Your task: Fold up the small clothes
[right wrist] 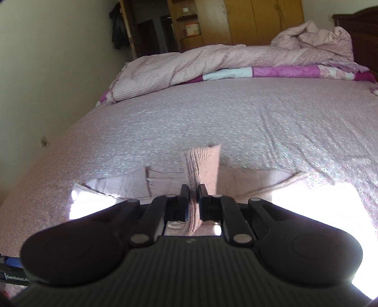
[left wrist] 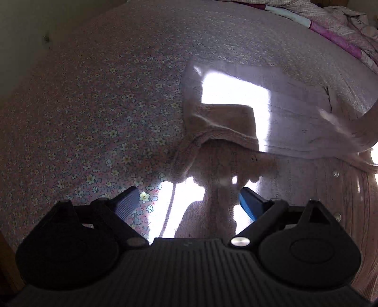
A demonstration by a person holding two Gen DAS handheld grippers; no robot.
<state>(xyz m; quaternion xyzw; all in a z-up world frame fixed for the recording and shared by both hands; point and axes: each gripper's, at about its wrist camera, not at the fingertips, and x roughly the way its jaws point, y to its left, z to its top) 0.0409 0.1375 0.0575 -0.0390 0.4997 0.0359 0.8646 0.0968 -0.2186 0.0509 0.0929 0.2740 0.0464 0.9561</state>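
**Pink knit garment on the bed, one sleeve pinched**

The pink knit garment (right wrist: 248, 181) lies spread on the bed's floral sheet (right wrist: 212, 122), close to the bed's near edge, partly in a bright patch of sunlight. A ribbed sleeve cuff (right wrist: 203, 163) of it stands up between the right tongs (right wrist: 194, 200), whose jaws are clenched on the knit, the cuff end poking out past the tips.

The left tongs (left wrist: 189, 200) hang above the garment (left wrist: 283, 122) with jaws spread wide and nothing pinched between them; knit fabric lies just below the tips (whether it touches them is unclear). Snap buttons (left wrist: 335, 174) show along the garment's front.

At the bed's far edge a crumpled pink quilt (right wrist: 212, 61) is heaped, with a wooden wardrobe (right wrist: 259, 21) behind it.
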